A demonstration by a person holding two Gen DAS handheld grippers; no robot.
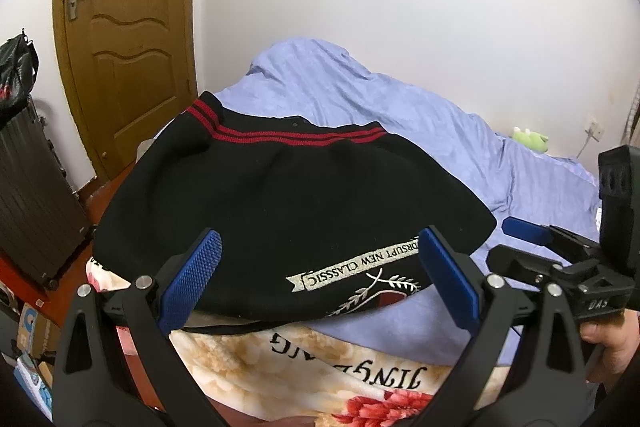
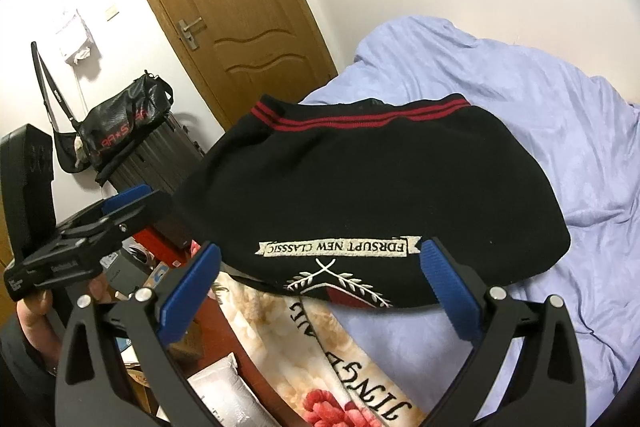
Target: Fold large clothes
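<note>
Folding looks nearly finished: black sweater lies compact on the bed beyond both grippers' spread, empty fingers.

Even indoor light, strong fisheye warp

Wood door, duffel atop suitcase, maybe plush on blue bedsheet.
</note>
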